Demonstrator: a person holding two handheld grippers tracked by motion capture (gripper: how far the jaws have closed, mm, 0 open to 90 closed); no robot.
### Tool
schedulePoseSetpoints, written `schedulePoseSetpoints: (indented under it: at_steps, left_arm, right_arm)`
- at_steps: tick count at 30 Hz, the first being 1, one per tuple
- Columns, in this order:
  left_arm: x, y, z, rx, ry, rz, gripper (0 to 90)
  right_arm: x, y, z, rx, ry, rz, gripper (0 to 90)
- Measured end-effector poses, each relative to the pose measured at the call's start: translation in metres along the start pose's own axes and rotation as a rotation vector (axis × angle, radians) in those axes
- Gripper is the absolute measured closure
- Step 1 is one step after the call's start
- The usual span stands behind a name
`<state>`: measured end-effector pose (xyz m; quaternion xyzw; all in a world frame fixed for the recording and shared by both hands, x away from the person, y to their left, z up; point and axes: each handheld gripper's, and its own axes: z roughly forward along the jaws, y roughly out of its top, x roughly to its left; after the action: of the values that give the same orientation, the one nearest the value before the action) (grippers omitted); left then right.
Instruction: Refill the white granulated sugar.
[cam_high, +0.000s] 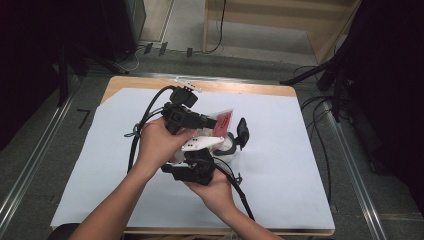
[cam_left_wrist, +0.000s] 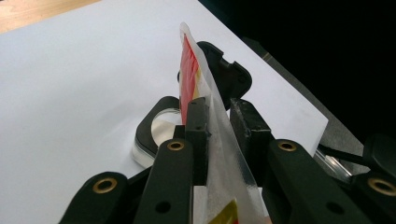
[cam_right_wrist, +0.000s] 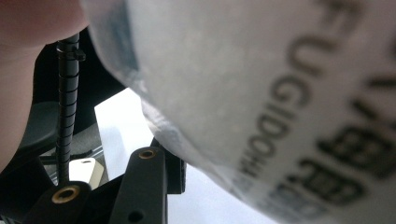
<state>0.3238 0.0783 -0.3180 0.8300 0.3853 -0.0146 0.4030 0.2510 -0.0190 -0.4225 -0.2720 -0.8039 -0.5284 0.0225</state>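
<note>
Left gripper (cam_left_wrist: 217, 126) clamps the packet (cam_left_wrist: 196, 79) on edge — just above the white sheet (cam_left_wrist: 70, 93); right gripper (cam_high: 197, 167) underneath it — its grip can't be told.

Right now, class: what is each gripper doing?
Left gripper: closed on the plastic packet.
Right gripper: against the packet; grip cannot be told.

The white sheet (cam_high: 280, 165) lies bare from one to five o'clock of the hands, and from seven to eleven o'clock. At three o'clock, just beside them, a black-framed round mirror (cam_left_wrist: 156, 135) and its upright black part (cam_high: 243, 131) block passage.
</note>
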Motion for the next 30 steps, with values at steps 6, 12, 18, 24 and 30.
schedulePoseSetpoints:
  at_steps: [6,12,18,24,30]
  left_arm:
    - [0.000,-0.001,0.002,0.000,0.003,0.009,78.7]
    - [-0.001,-0.003,0.000,0.015,0.006,0.017,79.6]
    - [0.001,-0.005,-0.001,0.023,0.002,0.002,80.0]
    - [0.003,-0.006,-0.002,0.035,0.003,-0.002,80.0]
    - [0.004,-0.008,-0.005,0.060,-0.006,-0.016,79.9]
  right_arm:
    - [-0.001,-0.003,0.002,-0.002,-0.002,-0.005,63.8]
    - [0.000,-0.005,0.003,-0.009,-0.017,-0.027,62.9]
    - [0.002,-0.007,0.005,-0.007,-0.027,-0.049,61.7]
    - [0.003,-0.008,0.006,0.001,-0.032,-0.062,60.9]
    - [0.005,-0.012,0.009,0.004,-0.033,-0.079,59.2]
